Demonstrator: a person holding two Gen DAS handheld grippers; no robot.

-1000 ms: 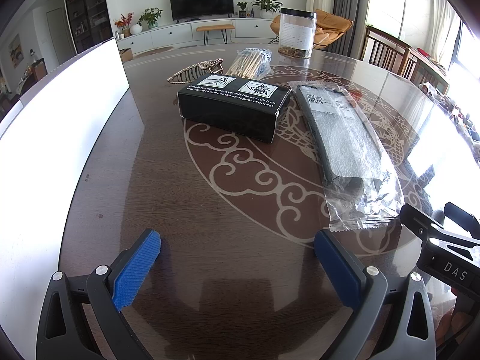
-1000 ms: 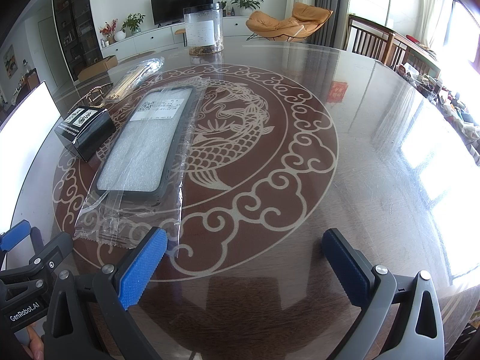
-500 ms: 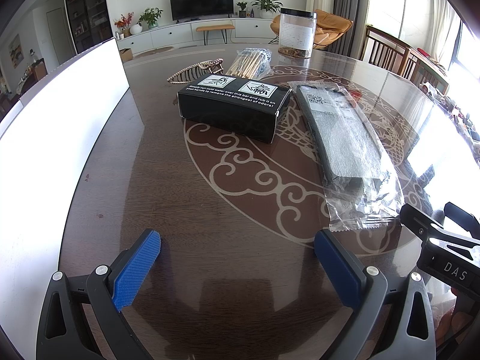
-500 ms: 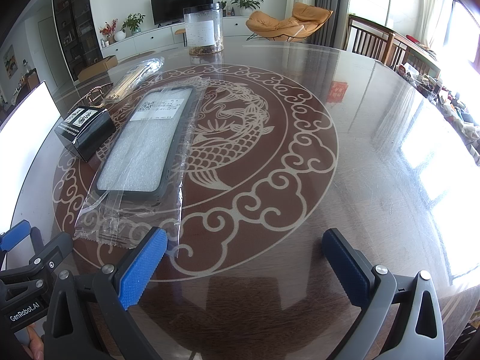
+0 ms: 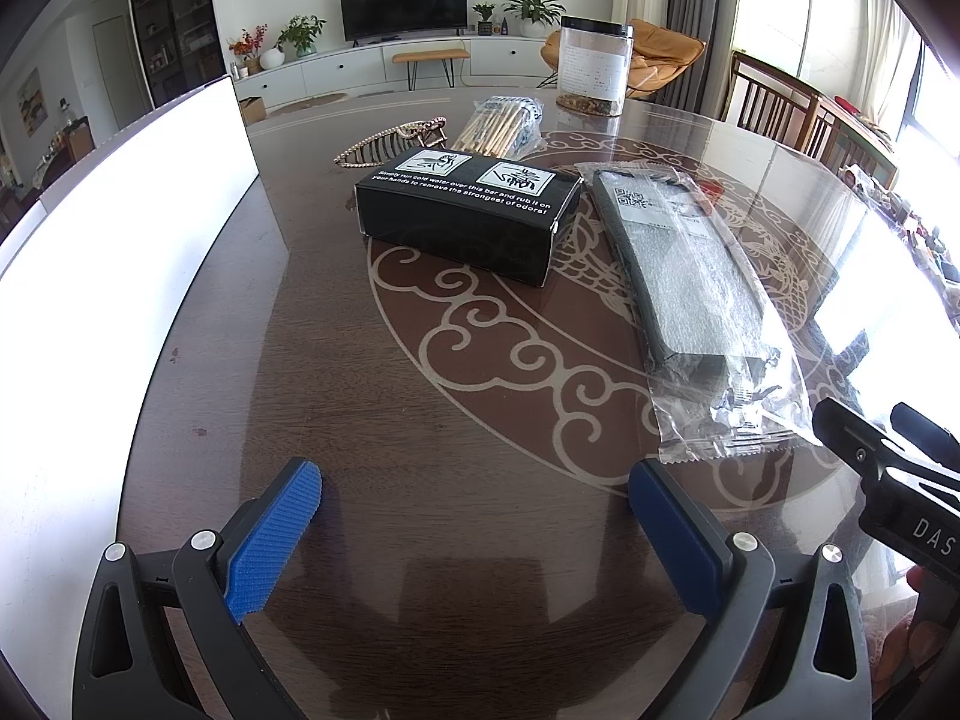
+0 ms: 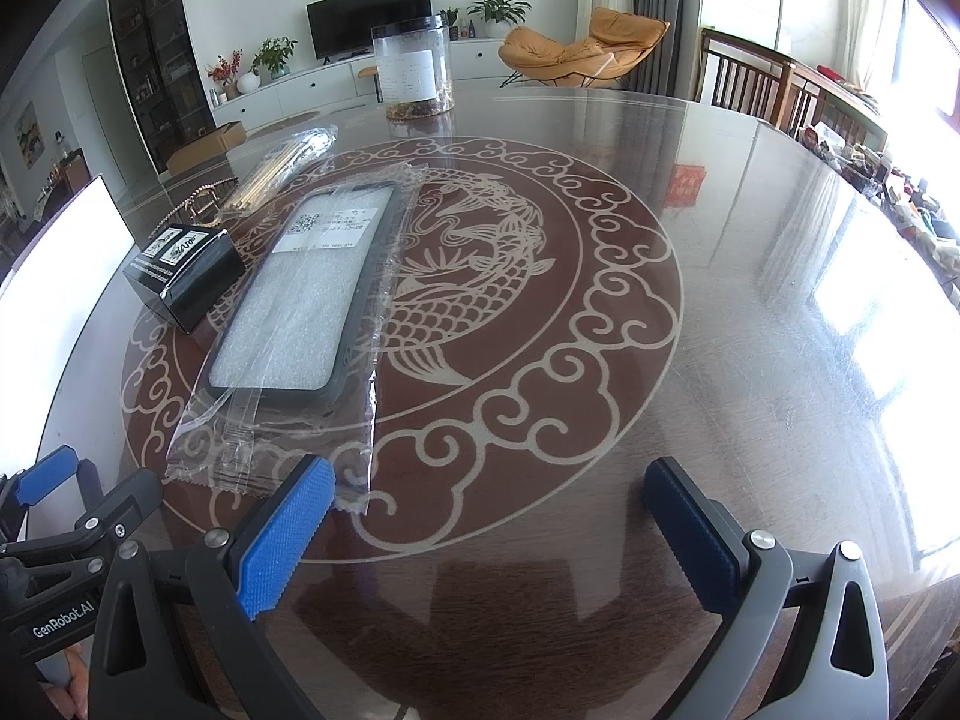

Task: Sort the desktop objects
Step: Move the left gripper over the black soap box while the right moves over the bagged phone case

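Two grippers hang low over the near edge of a round dark table (image 5: 198, 396), and we see both with their blue-padded jaws spread wide and nothing between them. The left gripper (image 5: 474, 528) points up the table's left half; the right gripper (image 6: 489, 531) points at its middle, where a pale carp design (image 6: 474, 276) is inlaid inside a ring of scrollwork.

We take the black box (image 5: 474, 210) as our landmark. It lies flat on the scrollwork ring, well ahead of the left gripper, its top printed with white text and two small pictures. Just to the right of the box lies a grey phone case in a clear bag (image 5: 690, 276), stretching back towards the grippers; the bag's crimped end comes near the left pad of the right gripper, though we cannot tell if they touch. Just behind the box lies a gold hair claw (image 5: 390, 141), and beside that, also behind the box, a clear packet of wooden sticks (image 5: 498, 129). Farther behind the box, towards the right, a clear jar with a black lid (image 5: 594, 72) stands upright. To the left of the box a white panel (image 5: 120, 228) stands along the table's edge.
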